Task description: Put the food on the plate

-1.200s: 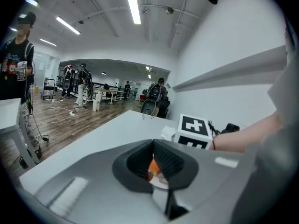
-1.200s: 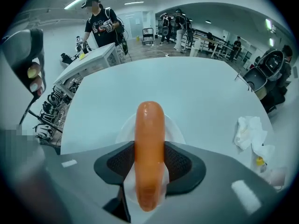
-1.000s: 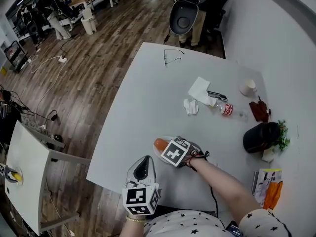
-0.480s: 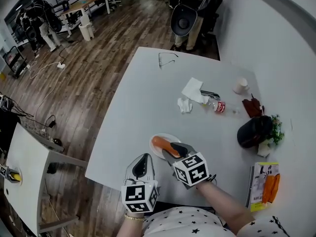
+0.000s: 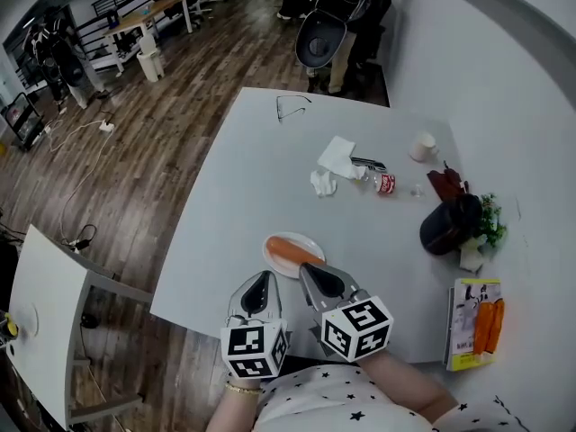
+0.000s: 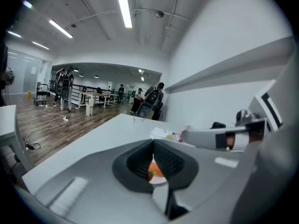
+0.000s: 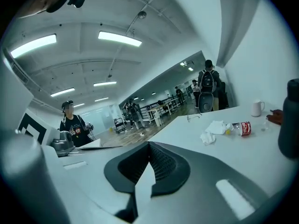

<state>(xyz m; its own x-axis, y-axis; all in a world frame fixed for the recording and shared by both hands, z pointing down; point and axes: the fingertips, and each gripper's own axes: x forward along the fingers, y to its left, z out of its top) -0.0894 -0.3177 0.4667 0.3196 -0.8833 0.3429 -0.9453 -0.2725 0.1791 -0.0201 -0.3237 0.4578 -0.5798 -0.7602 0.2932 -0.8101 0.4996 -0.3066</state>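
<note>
Seen from the head camera, a person stands at the near edge of a white table [image 5: 243, 169] with a handheld gripper in each hand.

The right gripper [image 5: 310, 273] now sits just short of a small white plate [image 5: 273, 261], pulled back toward the person. A second ago it reached over that plate with its jaws wide. Those jaws have now snapped together, and the right gripper view shows the pads meeting with nothing between them.

The orange food [image 5: 290, 249], a long piece that could be a carrot or a sausage, lies on the plate just ahead of the right gripper's tips and clear of them.

The left gripper [image 5: 263, 282] hovers beside the right one, a little short of the plate's near rim. It is in much the same place as a second ago. Its jaws are also closed and empty. In the left gripper view, a sliver of the orange food shows through the gap below the meeting pads, lying beyond them, not held.

The release and withdrawal suggest the task is essentially done, since the food rests on the plate and neither tool grips anything. Farther ahead of both grippers lie crumpled tissues [image 5: 335, 160] and a small bottle [image 5: 382, 184], well apart from the plate.
</note>
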